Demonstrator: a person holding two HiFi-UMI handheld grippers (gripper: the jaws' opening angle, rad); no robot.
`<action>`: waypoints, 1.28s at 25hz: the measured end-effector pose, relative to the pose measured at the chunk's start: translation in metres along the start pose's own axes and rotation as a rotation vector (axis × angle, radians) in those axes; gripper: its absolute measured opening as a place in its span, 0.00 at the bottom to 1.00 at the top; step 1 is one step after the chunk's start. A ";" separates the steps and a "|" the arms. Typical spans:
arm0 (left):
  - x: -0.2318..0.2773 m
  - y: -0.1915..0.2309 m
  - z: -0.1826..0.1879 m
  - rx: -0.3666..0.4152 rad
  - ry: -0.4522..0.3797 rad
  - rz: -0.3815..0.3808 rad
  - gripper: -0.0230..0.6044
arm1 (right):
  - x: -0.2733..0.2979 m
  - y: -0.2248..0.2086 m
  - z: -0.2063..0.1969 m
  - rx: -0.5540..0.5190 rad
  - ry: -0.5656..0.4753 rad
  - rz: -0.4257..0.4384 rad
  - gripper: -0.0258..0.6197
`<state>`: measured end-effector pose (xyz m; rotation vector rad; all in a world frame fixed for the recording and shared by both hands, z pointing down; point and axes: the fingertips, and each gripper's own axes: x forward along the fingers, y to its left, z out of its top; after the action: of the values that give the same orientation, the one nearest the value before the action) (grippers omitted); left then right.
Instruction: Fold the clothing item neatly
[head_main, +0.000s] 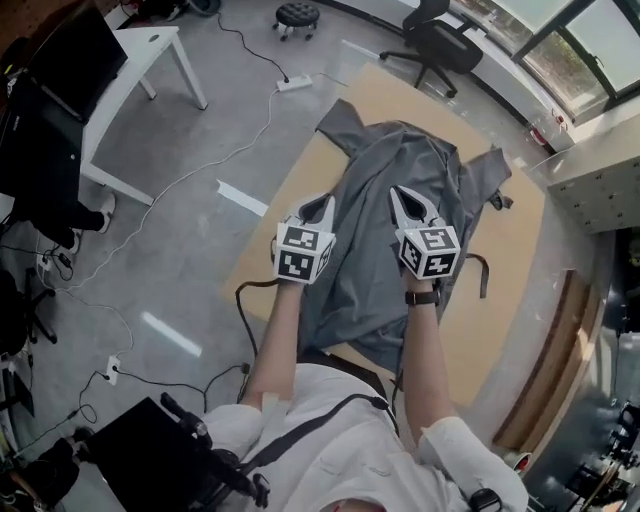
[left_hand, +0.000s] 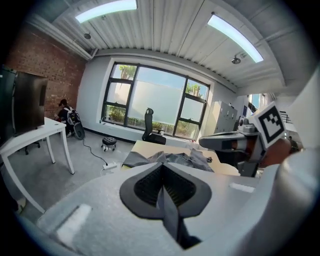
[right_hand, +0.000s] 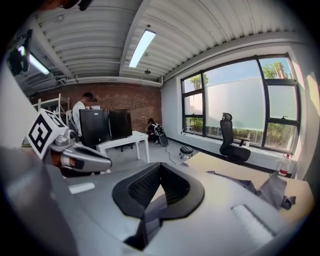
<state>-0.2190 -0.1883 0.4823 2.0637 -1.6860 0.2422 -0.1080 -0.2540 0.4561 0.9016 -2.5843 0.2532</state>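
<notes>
1. L gripper (head_main: 325, 203) is up over the table. Jaws pressed together, nothing btwn them: its own view shows the pads meeting w/ no cloth.
2. R gripper (head_main: 398, 193) is just beside it at about the same height. Jaws closed tight too, and empty.
3. Both point away from the person, tipped a bit down, tips over the middle of the grey shirt (head_main: 410, 150).
4. Shirt lies spread on the tan table (head_main: 500, 310). Sleeve end is far from the person, w/ one sleeve out to each side. Near end is rumpled, w/ creases thru the body.
5. In both gripper views the shirt sits on the tabletop ahead & below, apart from the jaws.
6. Black watch (head_main: 422, 297) on the R wrist.
7. Bkgd: black office chair (head_main: 440, 45) beyond the table's far end, small stool (head_main: 297, 15), white desk (head_main: 150, 50) off to the L, power strip (head_main: 293, 83) on the floor.
</notes>
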 end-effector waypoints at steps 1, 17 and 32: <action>0.008 0.005 -0.008 -0.004 0.021 -0.009 0.04 | 0.017 -0.007 -0.003 -0.009 0.021 0.003 0.05; 0.070 0.053 -0.137 -0.155 0.258 -0.014 0.04 | 0.257 -0.105 -0.117 -0.370 0.528 0.141 0.07; 0.075 0.054 -0.160 -0.179 0.330 -0.033 0.04 | 0.263 -0.129 -0.148 -0.249 0.575 0.127 0.07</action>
<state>-0.2293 -0.1896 0.6666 1.8058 -1.4191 0.3830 -0.1711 -0.4576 0.7062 0.4845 -2.0776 0.1850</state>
